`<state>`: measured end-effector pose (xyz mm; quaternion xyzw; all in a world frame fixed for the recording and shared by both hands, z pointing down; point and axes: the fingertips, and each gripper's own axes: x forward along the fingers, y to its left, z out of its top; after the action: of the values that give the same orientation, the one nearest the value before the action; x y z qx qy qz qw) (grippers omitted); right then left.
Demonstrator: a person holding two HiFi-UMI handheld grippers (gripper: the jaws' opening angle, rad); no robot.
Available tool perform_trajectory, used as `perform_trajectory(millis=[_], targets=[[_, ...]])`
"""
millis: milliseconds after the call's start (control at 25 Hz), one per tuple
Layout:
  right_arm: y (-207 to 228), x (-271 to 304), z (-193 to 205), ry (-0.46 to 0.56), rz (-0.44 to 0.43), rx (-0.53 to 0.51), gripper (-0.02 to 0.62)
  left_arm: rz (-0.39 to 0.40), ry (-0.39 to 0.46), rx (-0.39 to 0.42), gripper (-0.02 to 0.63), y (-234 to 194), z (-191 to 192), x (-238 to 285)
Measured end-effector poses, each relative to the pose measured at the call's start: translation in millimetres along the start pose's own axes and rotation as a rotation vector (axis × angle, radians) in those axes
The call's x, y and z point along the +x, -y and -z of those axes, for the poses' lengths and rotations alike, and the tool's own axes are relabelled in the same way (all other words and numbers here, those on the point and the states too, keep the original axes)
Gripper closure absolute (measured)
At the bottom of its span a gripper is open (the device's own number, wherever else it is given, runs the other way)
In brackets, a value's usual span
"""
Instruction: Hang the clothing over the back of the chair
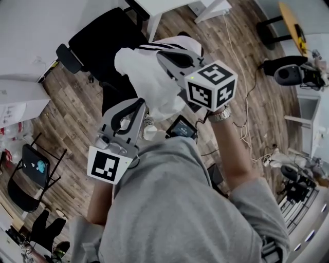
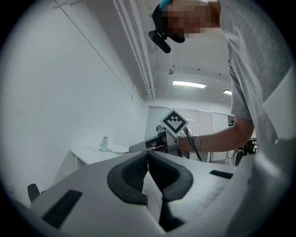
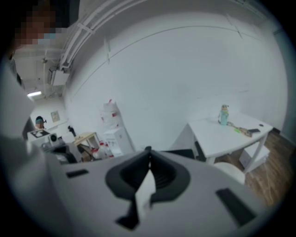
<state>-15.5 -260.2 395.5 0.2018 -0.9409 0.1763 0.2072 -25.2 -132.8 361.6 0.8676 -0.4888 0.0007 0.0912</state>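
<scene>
A white garment with black stripes hangs bunched between my two grippers in the head view, above a black office chair at the upper left. My left gripper is shut on a fold of the garment's lower edge; in the left gripper view a strip of white fabric sits between its closed pads. My right gripper is shut on the upper part, and white fabric shows pinched in the right gripper view. Both grippers are held high, with the chair beyond and below them.
A white desk stands behind the chair. A small screen device and cables lie on the wooden floor. A black folding chair stands at the left. A white table carries a bottle.
</scene>
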Motion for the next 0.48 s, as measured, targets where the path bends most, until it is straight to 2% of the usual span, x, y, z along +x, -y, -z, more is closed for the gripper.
perform_trajectory(millis=[480], targets=[[4.3, -73.8, 10.6, 0.107, 0.043, 0.039, 0.560, -0.012, 0.010, 0.025, 0.569, 39.4, -6.3, 6.1]])
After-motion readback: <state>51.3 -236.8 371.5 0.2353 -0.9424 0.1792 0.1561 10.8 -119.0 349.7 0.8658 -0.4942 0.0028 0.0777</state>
